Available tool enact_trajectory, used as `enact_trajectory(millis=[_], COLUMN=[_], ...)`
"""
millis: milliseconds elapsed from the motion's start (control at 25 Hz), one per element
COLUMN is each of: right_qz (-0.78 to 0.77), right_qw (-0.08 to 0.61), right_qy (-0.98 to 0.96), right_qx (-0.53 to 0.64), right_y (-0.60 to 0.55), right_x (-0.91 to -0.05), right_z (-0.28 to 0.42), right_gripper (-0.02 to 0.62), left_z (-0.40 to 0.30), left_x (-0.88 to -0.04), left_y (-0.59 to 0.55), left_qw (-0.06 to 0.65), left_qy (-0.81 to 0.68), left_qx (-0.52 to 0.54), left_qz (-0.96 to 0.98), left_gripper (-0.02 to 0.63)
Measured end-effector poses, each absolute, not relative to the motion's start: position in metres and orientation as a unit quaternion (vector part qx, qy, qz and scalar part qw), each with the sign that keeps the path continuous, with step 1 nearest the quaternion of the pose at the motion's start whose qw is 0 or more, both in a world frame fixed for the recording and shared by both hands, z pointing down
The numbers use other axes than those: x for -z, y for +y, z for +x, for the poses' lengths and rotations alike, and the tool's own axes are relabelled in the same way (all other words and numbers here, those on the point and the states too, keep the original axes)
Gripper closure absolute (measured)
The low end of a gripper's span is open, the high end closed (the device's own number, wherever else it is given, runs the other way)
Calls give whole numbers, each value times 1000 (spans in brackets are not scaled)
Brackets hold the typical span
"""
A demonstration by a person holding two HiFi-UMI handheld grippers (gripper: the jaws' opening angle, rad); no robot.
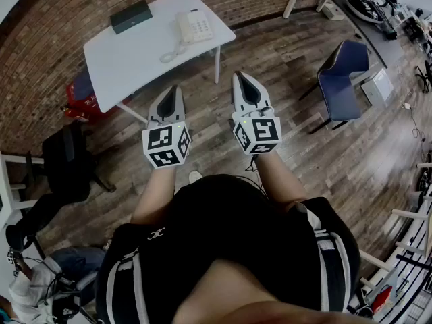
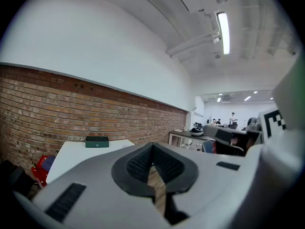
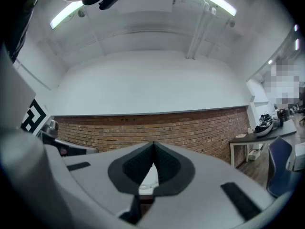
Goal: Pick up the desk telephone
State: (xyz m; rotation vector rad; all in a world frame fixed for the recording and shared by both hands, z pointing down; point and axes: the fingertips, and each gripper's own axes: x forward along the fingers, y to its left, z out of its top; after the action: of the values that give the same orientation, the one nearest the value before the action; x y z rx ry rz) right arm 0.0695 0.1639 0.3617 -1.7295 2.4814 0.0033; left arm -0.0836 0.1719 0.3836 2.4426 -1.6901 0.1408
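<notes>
I can read no word or number anywhere. The cubes (image 1: 166,147) on my left tongs (image 1: 169,90) and right tongs (image 1: 244,77) bear only black-and-white square patterns. The keys of the telephone (image 1: 194,25) and the emblem (image 1: 156,233) on my top (image 1: 229,228) are too small.

Open wooden floor (image 1: 202,96) is lying between the left gripper (image 1: 170,90), the right gripper (image 1: 244,76) and the white table (image 1: 128,59), leaving a straight way forward. Bare tabletop is spreading left of the desk telephone (image 1: 194,25), its coiled cord (image 1: 172,51) trailing toward the near edge. A dark green box (image 1: 131,16) is sitting near the phone, against the brick wall (image 1: 61,12). A blue chair (image 1: 343,79) is standing well off to the right, and a red bag (image 1: 82,103) is sitting under the table's left end.
</notes>
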Motion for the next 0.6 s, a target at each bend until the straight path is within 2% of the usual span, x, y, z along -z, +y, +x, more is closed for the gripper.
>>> enact_trajectory(millis=[320, 600], right_qz=[-567, -570], right_qw=[92, 87], right_qy=[819, 817], right_qx=[8, 8], right_y=[172, 172], right_x=[-340, -343], right_z=[72, 56], right_gripper=[597, 597], left_z=[-89, -102], left_x=[-371, -370], left_y=[178, 175], left_qw=[62, 50], left_qy=[-569, -563], left_qx=[-40, -46], left_qz=[819, 824], left_gripper=[606, 606])
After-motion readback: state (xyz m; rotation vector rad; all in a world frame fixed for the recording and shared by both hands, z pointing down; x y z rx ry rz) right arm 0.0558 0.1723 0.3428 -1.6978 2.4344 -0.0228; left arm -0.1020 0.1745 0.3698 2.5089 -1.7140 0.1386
